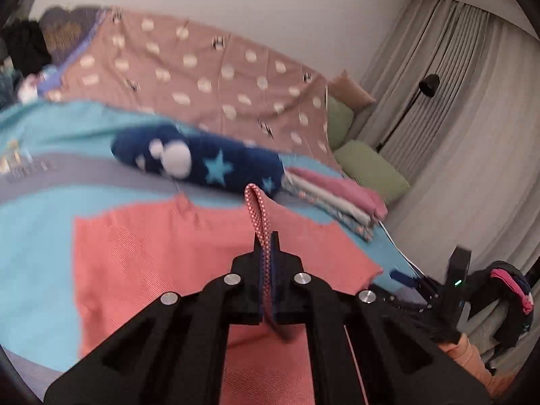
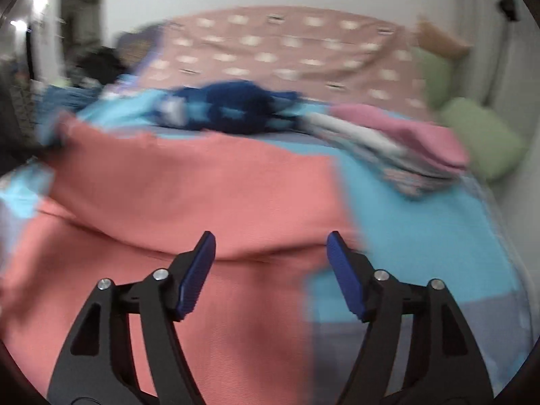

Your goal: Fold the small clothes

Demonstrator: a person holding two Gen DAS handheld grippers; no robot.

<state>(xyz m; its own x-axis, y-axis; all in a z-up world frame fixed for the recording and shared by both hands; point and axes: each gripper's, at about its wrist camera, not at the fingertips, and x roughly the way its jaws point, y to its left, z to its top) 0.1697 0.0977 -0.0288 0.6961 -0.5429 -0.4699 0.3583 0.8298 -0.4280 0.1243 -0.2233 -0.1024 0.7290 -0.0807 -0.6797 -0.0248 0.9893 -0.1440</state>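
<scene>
Coral-pink woven cotton garment (image 1: 152, 263) lies spread flat on the bed, over a turquoise and grey bedspread (image 1: 37, 216), and fills the near field of both wrist views. Its weave shows a fine diagonal rib. One straight edge runs along the far side, and a soft crease crosses the cloth in front of the right tool.

Left tool (image 1: 266, 246): closed on a narrow red loop with white dots (image 1: 258, 209), which stands up between the pads and trails back through the jaws. Whether this loop is sewn to the coral garment cannot be told from the views. Judgement: keep the loop clamped and hold it taut, so that any cloth joined to it rises evenly and does not bunch.

Right tool (image 2: 271, 246): jaws stand wide apart over the coral cloth, with nothing between the blue ribbed pads (image 2: 197, 276). Judgement: bring this tool down onto the garment's right-hand edge, close on a single layer only, then carry both grips together so the fold line stays straight.

Beyond the garment lie a dark blue fleece item with pale stars (image 1: 199, 162) and, to its right, a stack of folded small clothes topped in pink (image 1: 341, 199). Judgement: the folded piece most likely belongs on that stack.
</scene>
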